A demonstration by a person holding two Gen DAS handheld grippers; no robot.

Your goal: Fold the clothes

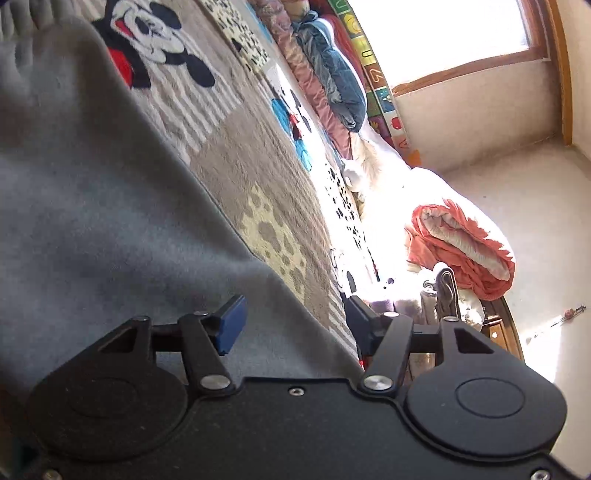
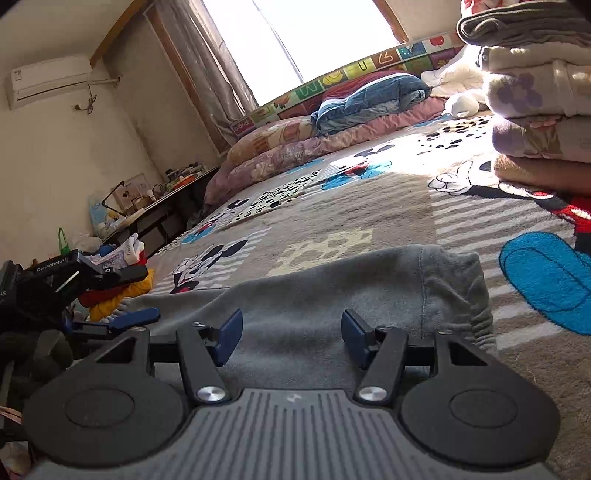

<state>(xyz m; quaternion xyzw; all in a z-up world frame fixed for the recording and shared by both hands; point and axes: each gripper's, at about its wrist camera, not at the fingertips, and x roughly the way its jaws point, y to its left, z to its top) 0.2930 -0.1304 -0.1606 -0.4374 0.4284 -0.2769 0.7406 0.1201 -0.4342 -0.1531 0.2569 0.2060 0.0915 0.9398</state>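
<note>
Your left gripper has its two blue-padded fingers standing apart with nothing between them — only the soft grey fleece garment lying below and the bed's edge past the right-hand finger. That garment lies spread on the plush grey-and-white striped blanket printed with cartoon mice, filling the near left of the left wrist view. From the right wrist, your right gripper is likewise parted and holds nothing; its blue pads hover just above the same grey fleece garment, whose gathered elastic cuff bunches just right of the right-hand finger. The cloth looks flat and smooth under both tools, free of either grip. At the left edge of the right wrist view you can see the other black handheld gripper, its blue fingertip reaching over the garment's near corner; whether it touches the cloth I cannot tell. On the far right of the bed stands a stack of folded clothes in grey, cream and floral prints — well apart from the grey piece. Along the far side lie rolled pink and blue quilts under a bright window.
</note>
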